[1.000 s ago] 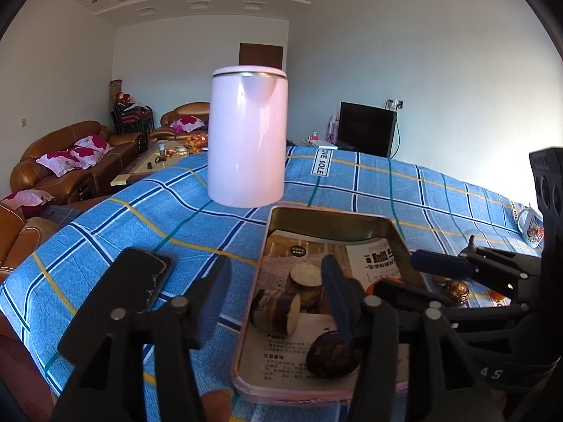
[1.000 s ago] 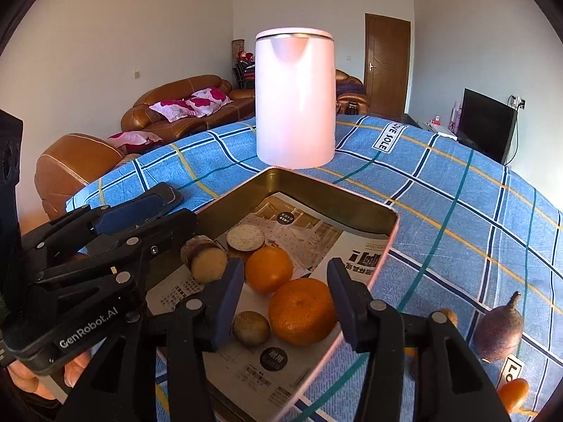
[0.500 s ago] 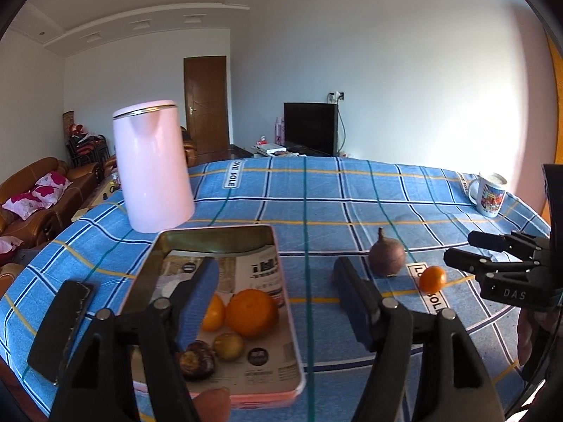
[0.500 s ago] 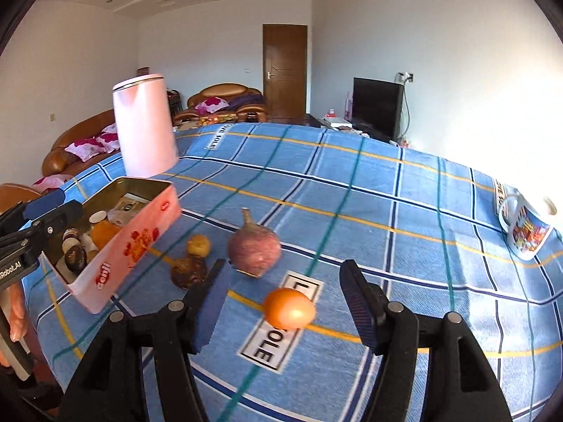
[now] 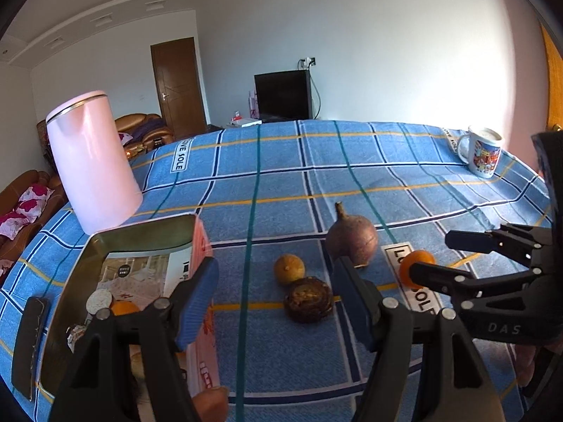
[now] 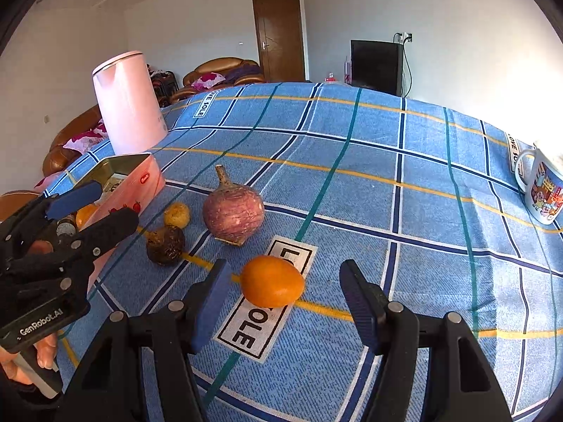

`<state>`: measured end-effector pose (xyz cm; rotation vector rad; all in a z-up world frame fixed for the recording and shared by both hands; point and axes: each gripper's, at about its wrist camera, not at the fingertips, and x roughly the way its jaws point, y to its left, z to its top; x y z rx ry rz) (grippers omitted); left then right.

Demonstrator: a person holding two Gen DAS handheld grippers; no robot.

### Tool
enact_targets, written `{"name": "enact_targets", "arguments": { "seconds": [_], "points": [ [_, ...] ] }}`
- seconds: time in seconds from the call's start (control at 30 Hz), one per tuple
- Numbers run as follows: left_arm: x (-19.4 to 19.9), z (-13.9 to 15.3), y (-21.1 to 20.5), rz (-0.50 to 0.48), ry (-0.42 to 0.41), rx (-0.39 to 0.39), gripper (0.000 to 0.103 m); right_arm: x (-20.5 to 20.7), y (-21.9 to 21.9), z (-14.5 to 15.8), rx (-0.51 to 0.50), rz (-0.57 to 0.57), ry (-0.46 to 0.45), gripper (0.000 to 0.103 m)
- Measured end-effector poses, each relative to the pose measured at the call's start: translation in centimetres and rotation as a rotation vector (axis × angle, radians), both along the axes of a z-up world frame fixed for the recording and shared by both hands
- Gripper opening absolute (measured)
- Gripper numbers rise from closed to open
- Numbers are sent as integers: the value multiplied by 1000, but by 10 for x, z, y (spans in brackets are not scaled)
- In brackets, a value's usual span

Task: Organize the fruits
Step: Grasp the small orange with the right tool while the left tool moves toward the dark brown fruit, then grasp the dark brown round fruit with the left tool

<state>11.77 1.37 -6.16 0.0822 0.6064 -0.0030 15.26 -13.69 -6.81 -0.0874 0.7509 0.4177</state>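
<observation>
A small orange fruit [image 6: 272, 285] lies on the blue checked cloth, just ahead of and between the open fingers of my right gripper [image 6: 283, 302]. A purple round root [image 6: 233, 211], a dark brown fruit [image 6: 165, 244] and a small yellow fruit [image 6: 177, 214] lie to its left. The pink tin [image 6: 137, 183] holds several fruits. My left gripper [image 5: 278, 299] is open and empty, over the cloth beside the tin [image 5: 70, 302], short of the dark fruit [image 5: 308, 299] and the yellow fruit [image 5: 289, 268]. The right gripper [image 5: 436, 256] shows in the left wrist view around the orange [image 5: 413, 263].
A tall pink kettle [image 5: 93, 161] stands behind the tin. A printed mug [image 6: 543, 190] stands at the table's right edge. A dark phone [image 5: 28, 344] lies left of the tin. Sofas, a door and a TV lie beyond the table.
Both grippers have swung right, away from the tin. The right gripper has come closer to the small orange, which now sits between its open fingers. The left now faces the loose fruits.
</observation>
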Motion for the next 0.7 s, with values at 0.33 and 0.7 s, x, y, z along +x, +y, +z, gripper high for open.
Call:
{"name": "enact_targets", "arguments": {
  "seconds": [0.33,0.7],
  "points": [
    [13,-3,34,101,16,3,72,8,9,-10,-46,21,64,64],
    [4,-5,-8,-33,44,27,72,5,2,-6,-16,4,48,44]
  ]
}}
